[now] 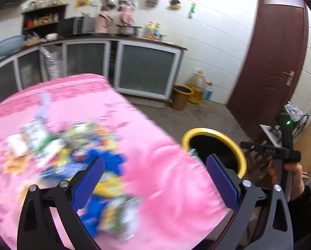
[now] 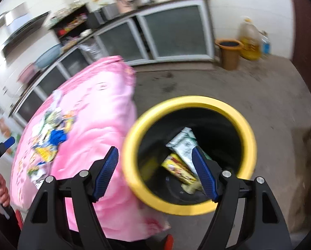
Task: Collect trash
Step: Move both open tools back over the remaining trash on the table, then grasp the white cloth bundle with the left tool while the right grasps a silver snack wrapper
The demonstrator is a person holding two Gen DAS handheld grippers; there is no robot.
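Left gripper [image 1: 155, 179] is spread wide with nothing between its blue pads [image 1: 88, 184], hanging over the pink tablecloth [image 1: 161, 179]. Right gripper [image 2: 155, 173] also stands apart and empty, poised above the yellow-rimmed bin [image 2: 188, 102], which stands on the floor just beside the table's edge. Inside the bin: a white-and-green carton [image 2: 181, 143] leaning at about 12 o'clock and a yellow wrapper [image 2: 179, 170] below it at 6 o'clock. The trash pile [image 1: 72, 145] of blurred wrappers, blue, yellow and green, lies on the tablecloth at 9 o'clock from the bin in the left wrist view. A brown bucket [image 2: 229, 52] stands by the cabinets at 1 o'clock, well apart.
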